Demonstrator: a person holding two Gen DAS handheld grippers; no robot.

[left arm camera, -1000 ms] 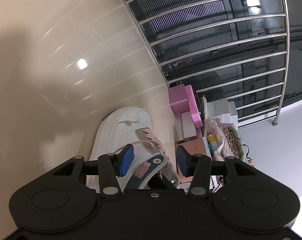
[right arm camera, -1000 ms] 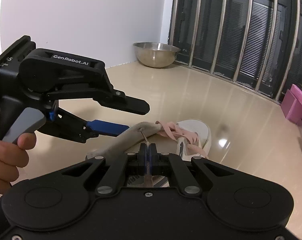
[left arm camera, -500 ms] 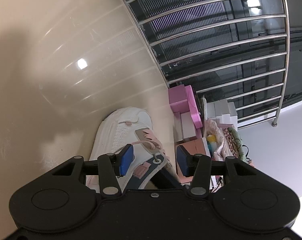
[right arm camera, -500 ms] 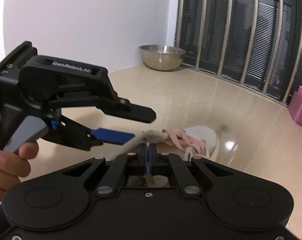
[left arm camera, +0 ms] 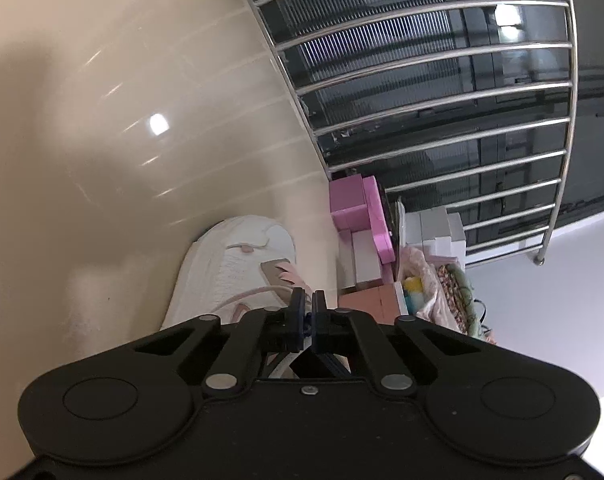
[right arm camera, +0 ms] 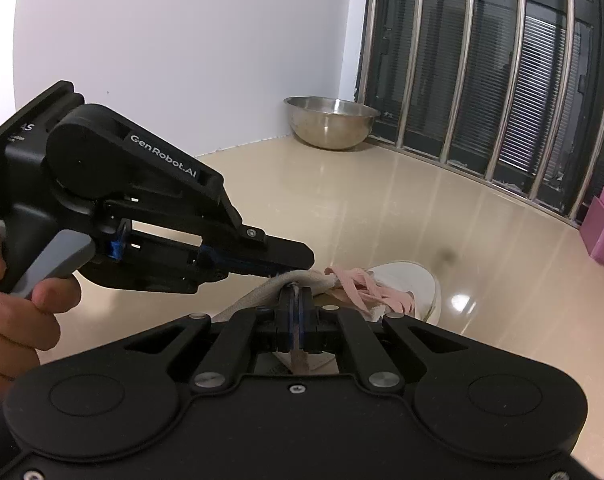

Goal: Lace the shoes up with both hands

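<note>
A white shoe [left arm camera: 229, 256] with pink laces [right arm camera: 366, 284] lies on the glossy beige floor, toe pointing away in the right wrist view [right arm camera: 406, 280]. My left gripper [left arm camera: 308, 300] is closing to shut over the lacing, and a pale lace strand [left arm camera: 253, 292] runs up to its fingertips. From the right wrist view it reaches in from the left, with its tips [right arm camera: 302, 266] just above the beige collar [right arm camera: 261, 292]. My right gripper [right arm camera: 295, 300] is shut on a pink lace, whose end [right arm camera: 299, 354] hangs down behind its pads.
A steel bowl [right arm camera: 330, 122] sits in the far corner by the wall. Metal window bars [left arm camera: 422, 80] run along the floor's edge. Pink boxes [left arm camera: 358, 208] and a heap of boxes and bags [left arm camera: 430, 280] stand beside the shoe. A person's hand [right arm camera: 5, 280] holds the left gripper's handle.
The left gripper's jaws, wide apart in both earlier frames, have come together at the shoe's lacing. The right gripper has stayed shut on the lace.
</note>
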